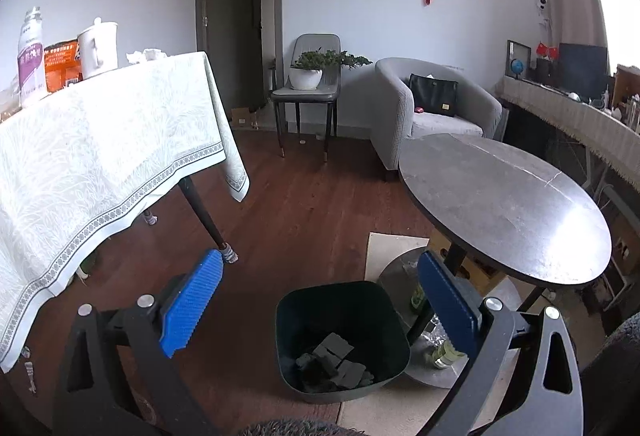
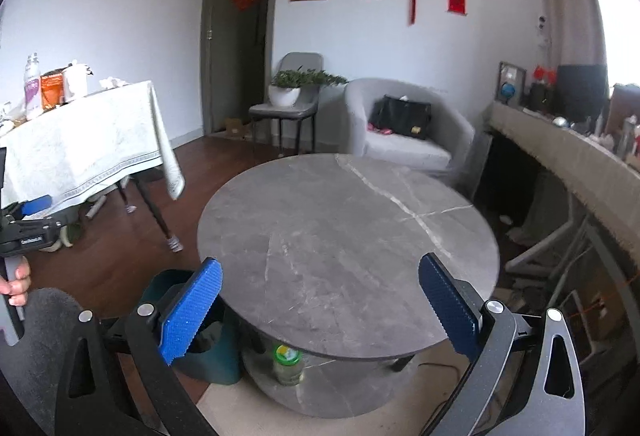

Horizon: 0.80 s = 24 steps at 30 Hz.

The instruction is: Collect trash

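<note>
While hovering above the dark bin [image 1: 342, 336], left gripper [image 1: 320, 304] spread wide, holding nothing; crumpled dark trash [image 1: 334, 364] inside the bin; beside the bin, over the round table [image 2: 348, 236], right gripper [image 2: 320, 306] spread wide, holding nothing.

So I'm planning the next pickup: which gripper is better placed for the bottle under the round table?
Probably right. The right gripper, open, faces the bottle; the left gripper hangs over the bin.

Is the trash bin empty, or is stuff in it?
Not empty. The trash bin has a few dark crumpled pieces on its bottom, but mostly free space.
</note>
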Available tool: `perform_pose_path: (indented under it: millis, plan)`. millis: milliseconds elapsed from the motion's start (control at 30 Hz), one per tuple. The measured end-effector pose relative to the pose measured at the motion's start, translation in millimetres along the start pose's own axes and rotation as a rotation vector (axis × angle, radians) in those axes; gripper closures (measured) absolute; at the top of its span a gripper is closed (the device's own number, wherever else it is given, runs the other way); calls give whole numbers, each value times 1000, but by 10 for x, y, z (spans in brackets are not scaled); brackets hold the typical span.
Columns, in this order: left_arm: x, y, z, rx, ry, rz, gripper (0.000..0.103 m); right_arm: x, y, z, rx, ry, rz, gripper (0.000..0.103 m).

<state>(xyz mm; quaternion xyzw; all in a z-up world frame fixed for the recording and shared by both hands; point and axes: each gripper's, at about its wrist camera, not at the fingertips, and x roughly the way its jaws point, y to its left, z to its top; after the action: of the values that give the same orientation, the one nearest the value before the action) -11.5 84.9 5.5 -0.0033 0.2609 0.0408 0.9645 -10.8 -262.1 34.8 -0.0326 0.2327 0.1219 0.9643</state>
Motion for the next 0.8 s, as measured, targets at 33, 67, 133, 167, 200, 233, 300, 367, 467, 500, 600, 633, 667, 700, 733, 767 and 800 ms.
perform_pose_path:
  millis: [33, 67, 133, 167, 200, 233, 300, 367, 467, 500, 600, 633, 667, 700, 733, 767, 800]
  plan:
    - [12, -5, 3, 0, 5, 2, 3, -20, -17, -3, 10, -12, 41, 3]
    - [23, -4, 2, -3, 9, 1, 3, -25, -18, -7, 11, -17, 62, 3]
    - [43, 0, 2, -12, 17, 0, 3, -31, 7, -9, -1, -19, 81, 3]
    - [52, 0, 2, -15, 20, 1, 3, -19, 30, -9, -15, -17, 83, 3]
    - [50, -4, -1, -16, 21, 3, 3, -15, 52, -12, -25, -14, 84, 3]
    - [45, -13, -2, -12, 18, 5, 3, -30, 54, -30, -30, -13, 88, 3]
    - [37, -29, -1, -3, 14, 9, 3, -18, 75, -33, -35, -10, 90, 3]
    - [32, -59, -8, 8, 12, 16, 3, -15, 66, -35, -33, -10, 93, 3]
    - [32, -63, -6, 9, 11, 17, 3, -12, 49, -35, -24, -11, 94, 3]
    - [32, -65, -5, 7, 11, 19, 3, -9, 50, -36, -23, -11, 93, 3]
    - [26, -66, -8, 7, 9, 19, 3, -8, 49, -51, -25, -9, 90, 3]
    - [24, -71, -8, 10, 8, 19, 3, -9, 50, -52, -26, -10, 90, 3]
    - [23, -64, -10, 10, 7, 18, 3, -8, 52, -50, -26, -10, 90, 3]
    - [20, -66, -9, 10, 6, 17, 3, -7, 53, -50, -25, -9, 90, 3]
    - [19, -61, -10, 8, 6, 17, 3, -5, 51, -51, -25, -9, 90, 3]
    - [18, -60, -12, 8, 7, 18, 3, -8, 49, -50, -25, -9, 91, 3]
    - [18, -54, -12, 5, 9, 18, 3, -8, 46, -49, -25, -10, 91, 3]
